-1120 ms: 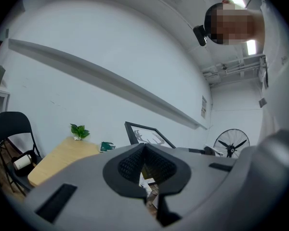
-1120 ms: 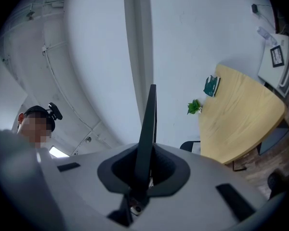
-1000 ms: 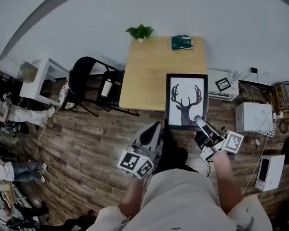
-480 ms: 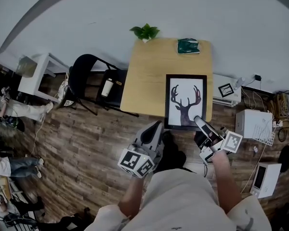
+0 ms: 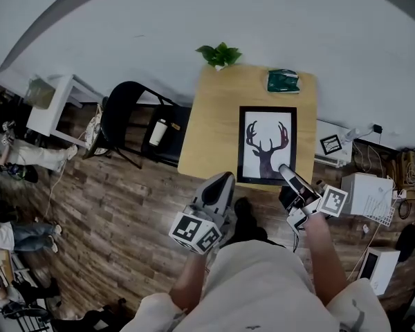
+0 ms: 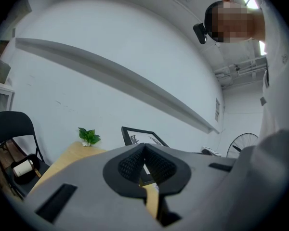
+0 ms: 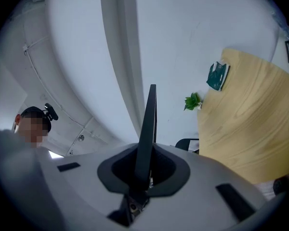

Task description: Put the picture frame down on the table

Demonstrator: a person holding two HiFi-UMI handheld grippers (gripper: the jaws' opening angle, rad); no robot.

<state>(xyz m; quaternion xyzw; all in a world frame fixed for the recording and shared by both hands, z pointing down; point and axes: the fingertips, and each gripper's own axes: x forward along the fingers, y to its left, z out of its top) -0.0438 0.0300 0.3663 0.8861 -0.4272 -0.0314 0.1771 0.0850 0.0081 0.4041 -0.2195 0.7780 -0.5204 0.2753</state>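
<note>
left tool (image 5: 220,180): jaws together, nothing between. right tool (image 5: 285,171): clamped on near short edge of picture frame (image 5: 267,146). Frame's long axis runs straight ahead from it over worktop (image 5: 211,126), antlers at far end.

Pale wall (image 5: 194,12); wood-plank floor (image 5: 124,199); black folding chair (image 5: 119,108)

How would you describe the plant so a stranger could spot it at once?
Find the wooden table against the white wall. At its far edge, left of the dark green packet, stands the plant, the only leafy thing there.
</note>
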